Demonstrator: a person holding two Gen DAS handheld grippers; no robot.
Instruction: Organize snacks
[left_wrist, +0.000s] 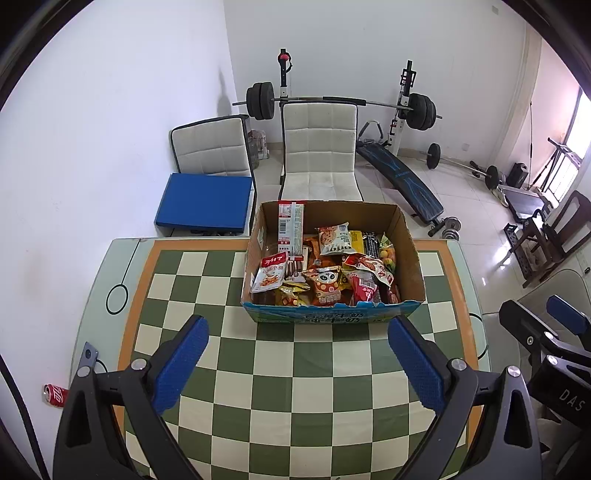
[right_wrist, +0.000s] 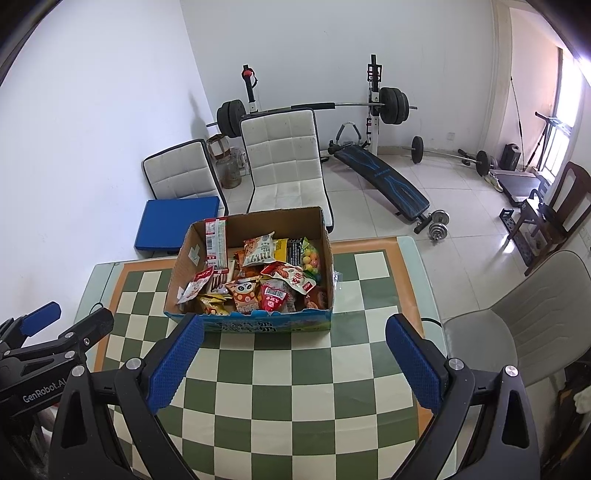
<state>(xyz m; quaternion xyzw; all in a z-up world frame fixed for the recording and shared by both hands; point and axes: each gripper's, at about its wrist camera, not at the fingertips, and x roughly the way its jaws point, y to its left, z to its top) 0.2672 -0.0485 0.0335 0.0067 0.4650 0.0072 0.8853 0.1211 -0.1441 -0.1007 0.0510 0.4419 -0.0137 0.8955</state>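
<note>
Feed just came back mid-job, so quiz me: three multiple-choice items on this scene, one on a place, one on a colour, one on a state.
1. Where are the snacks?
A. spread over the table
B. in the cardboard box
C. on a chair

2. What colour is the cushion on the chair beyond the table?
A. blue
B. red
C. yellow

3. How are the two grippers?
A. both shut
B. one holds a packet
C. both open, empty

Key: B, the packets lie inside the cardboard box. A, the cushion is blue. C, the left gripper and the right gripper are spread with nothing between the fingers.
</note>
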